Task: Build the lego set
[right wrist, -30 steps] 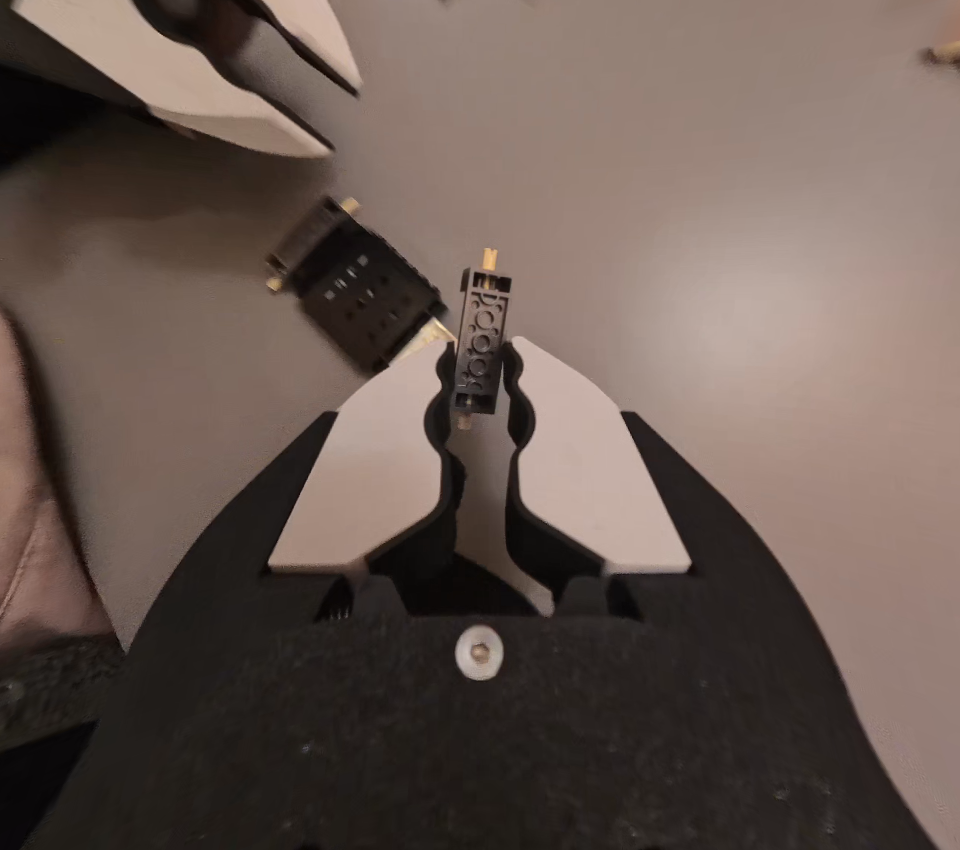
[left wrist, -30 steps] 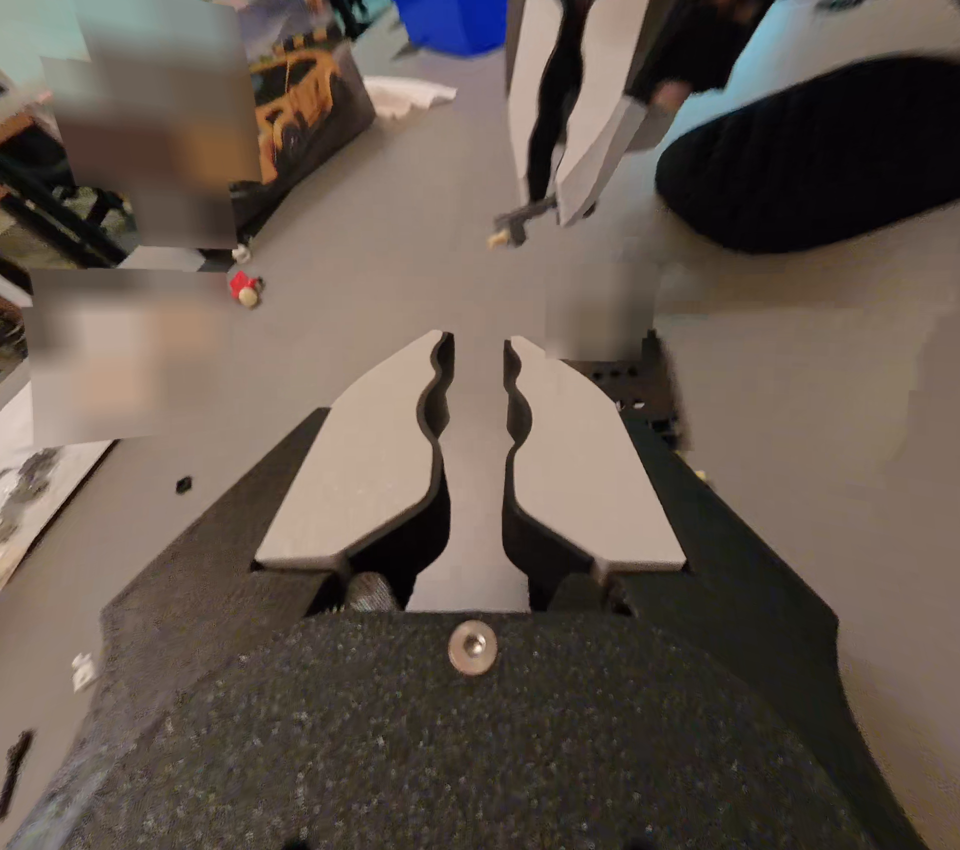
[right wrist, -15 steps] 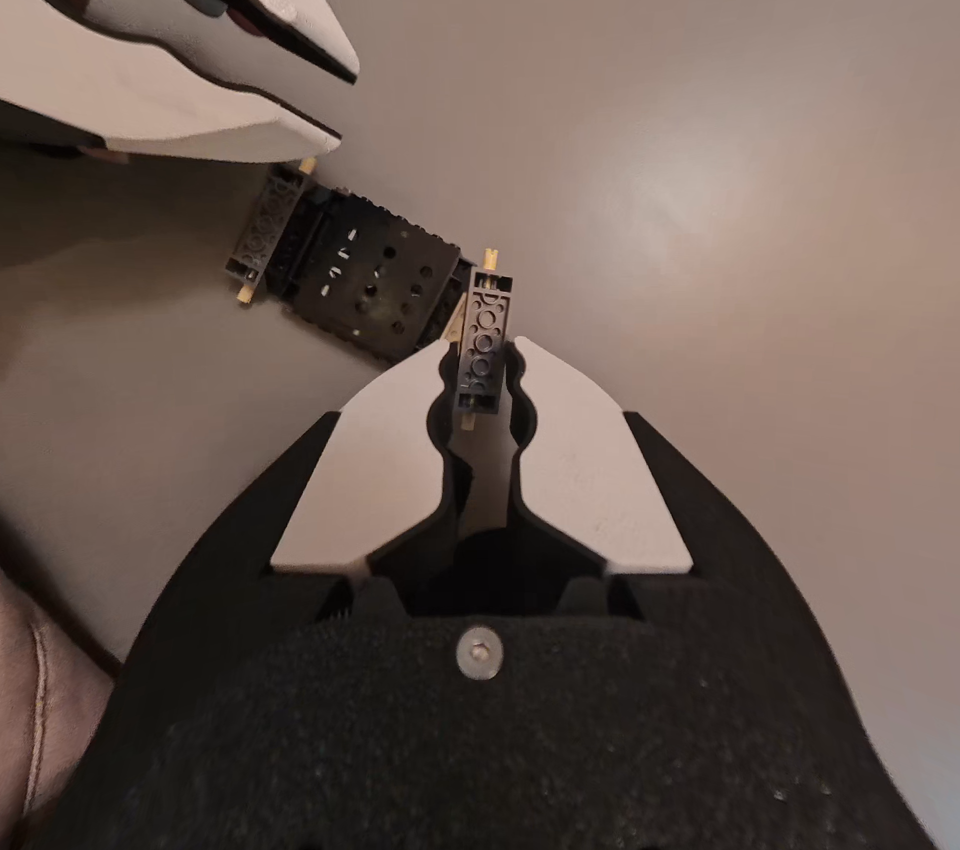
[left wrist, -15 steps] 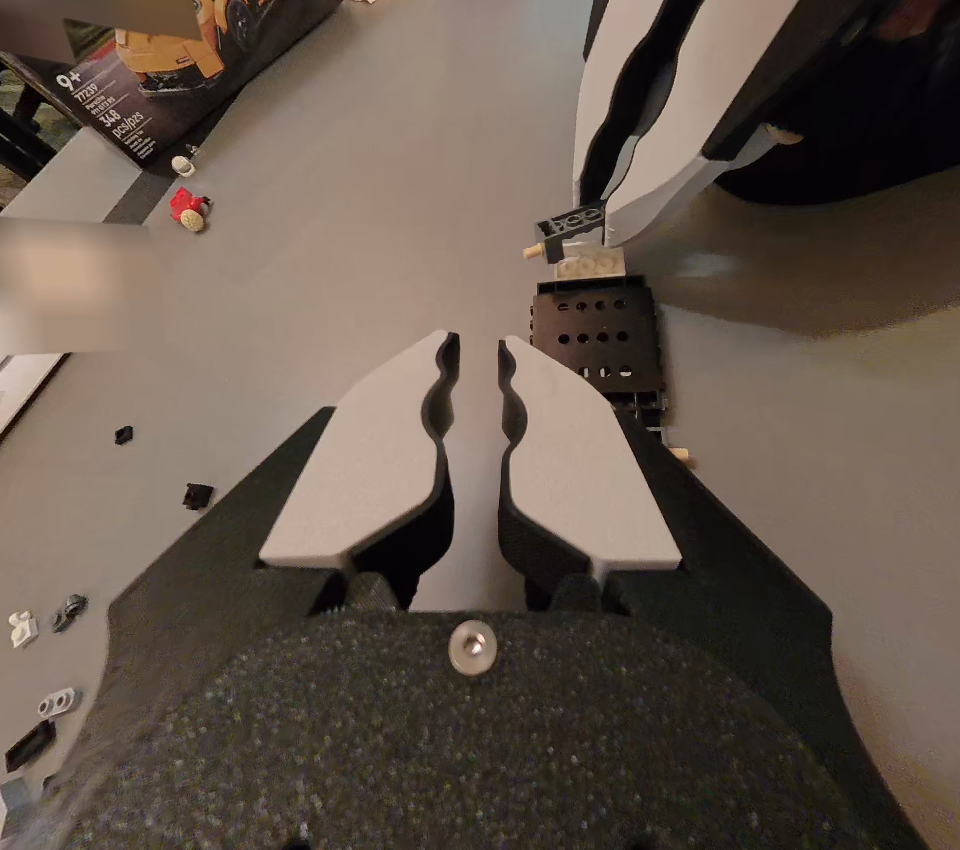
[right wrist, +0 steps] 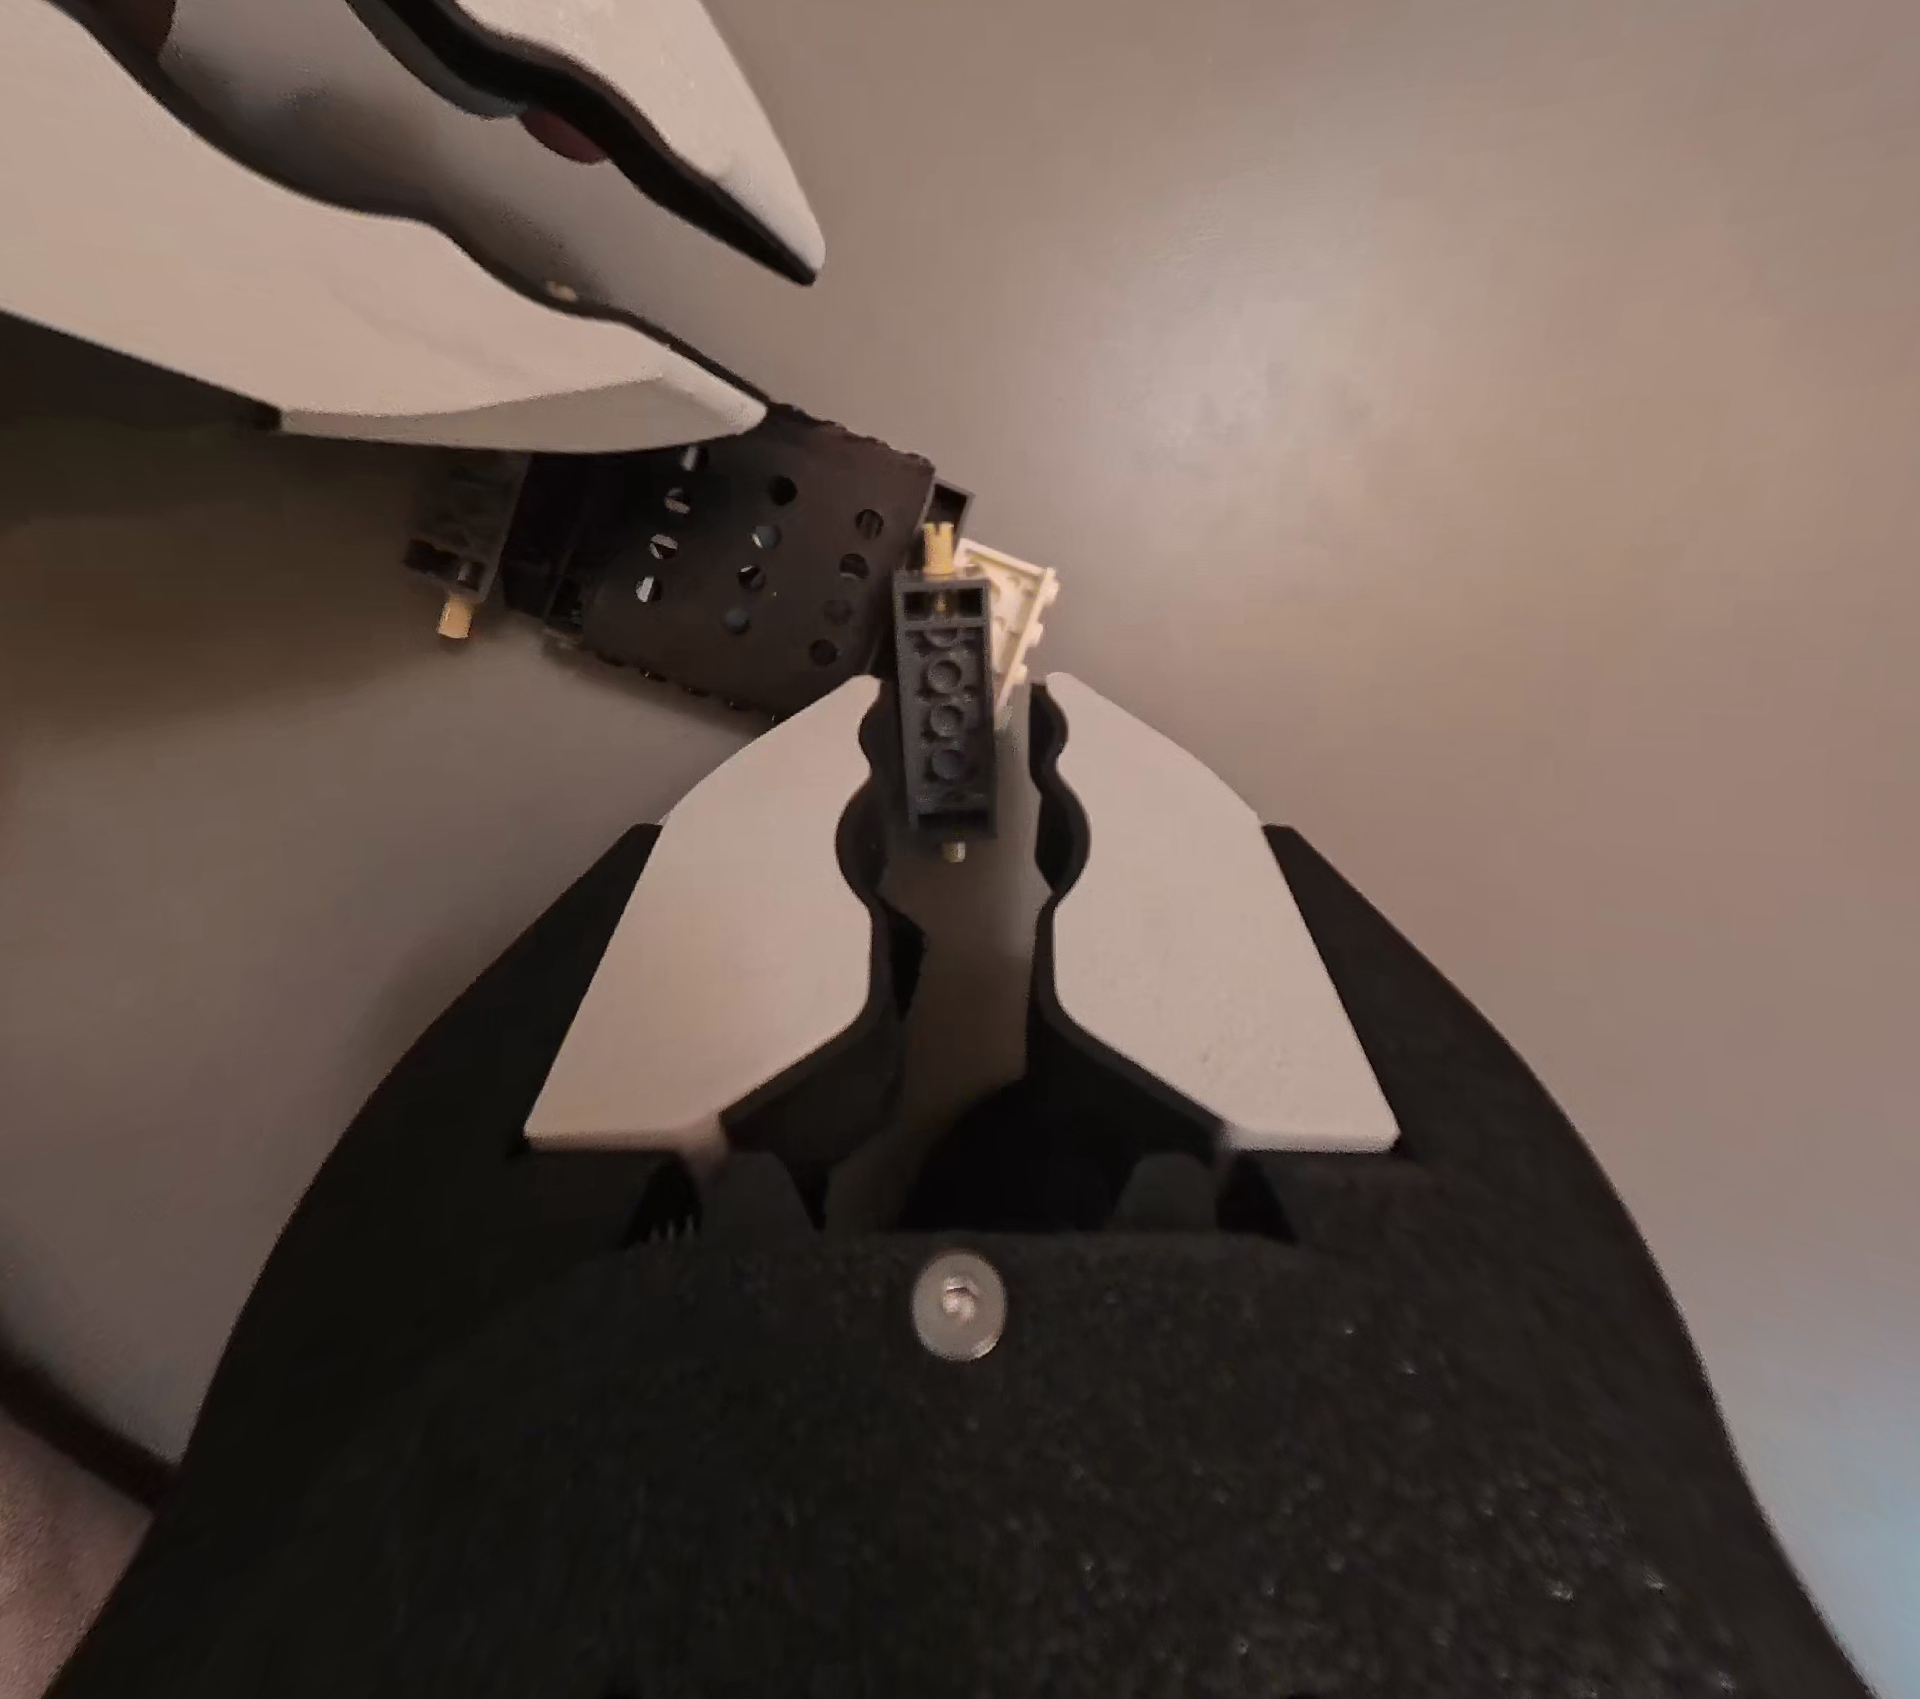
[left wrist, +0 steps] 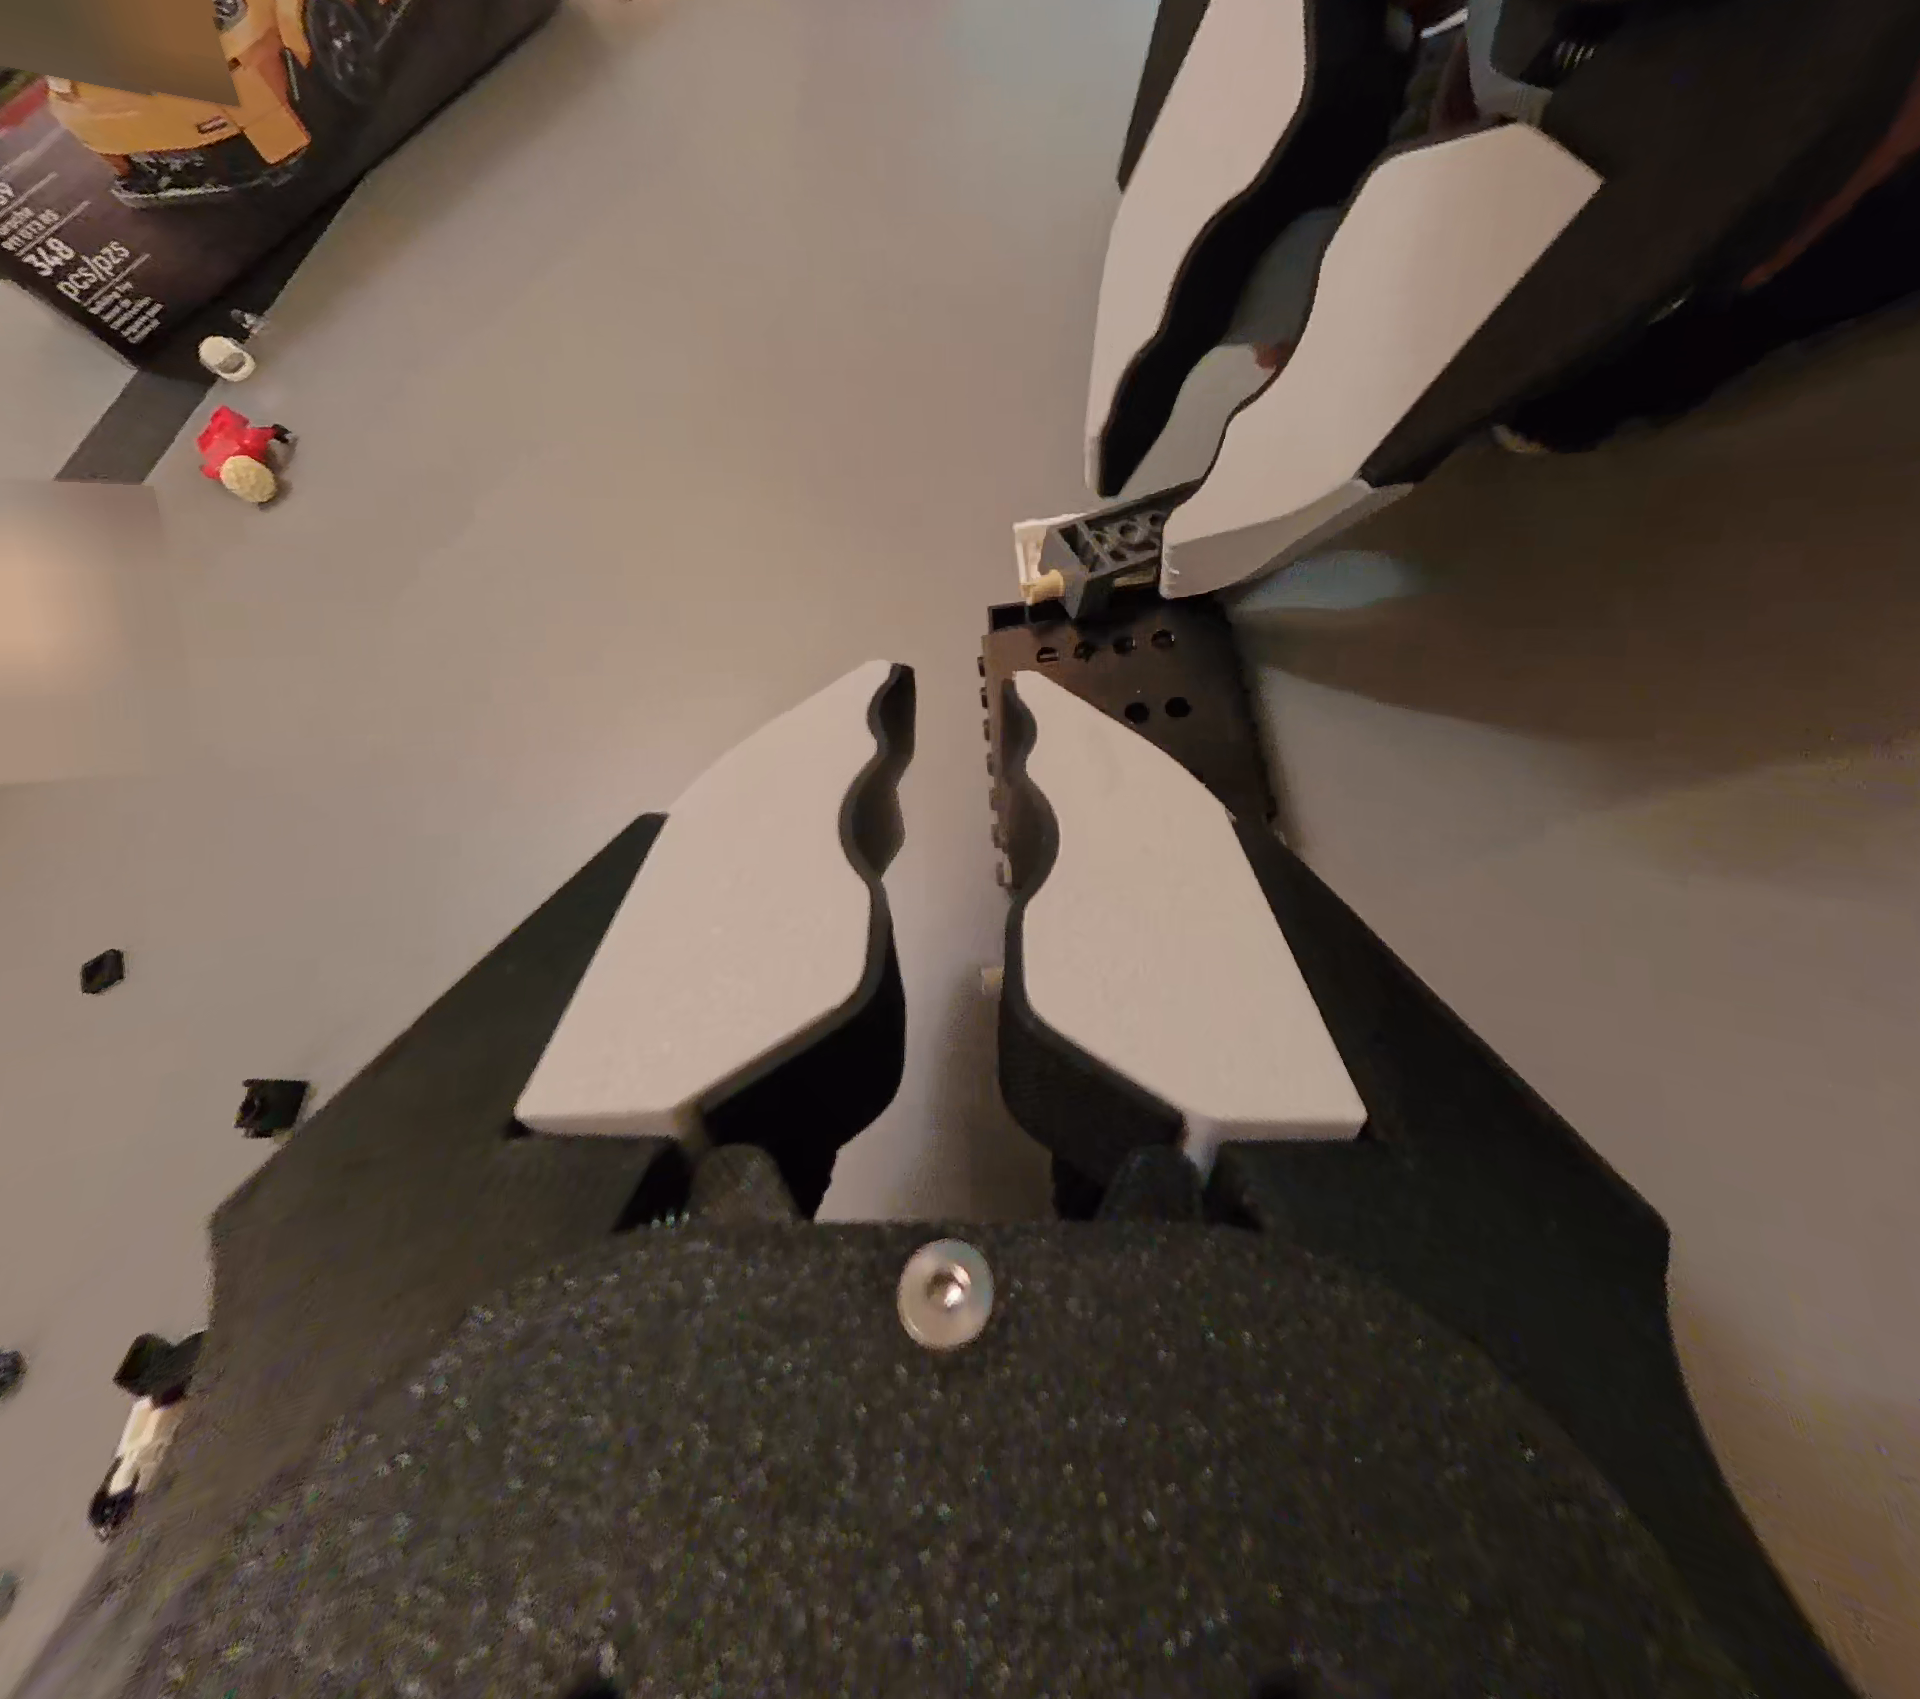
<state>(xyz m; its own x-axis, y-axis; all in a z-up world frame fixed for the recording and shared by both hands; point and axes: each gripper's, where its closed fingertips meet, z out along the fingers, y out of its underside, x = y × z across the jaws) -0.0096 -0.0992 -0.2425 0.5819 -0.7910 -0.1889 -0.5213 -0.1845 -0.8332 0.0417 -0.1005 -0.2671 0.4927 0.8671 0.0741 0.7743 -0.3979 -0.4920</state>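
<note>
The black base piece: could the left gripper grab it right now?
Probably yes. The left gripper is open and empty, its right finger already lies on the black base, and nothing blocks it; the right gripper works at the far end.

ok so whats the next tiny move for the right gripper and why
Probably ease the right gripper down so the dark grey axle brick seats on the near end of the black chassis. The brick sits between the fingertips, tilted just above that end beside a white piece. The left gripper, open, has one finger over the chassis and could steady it.
</note>
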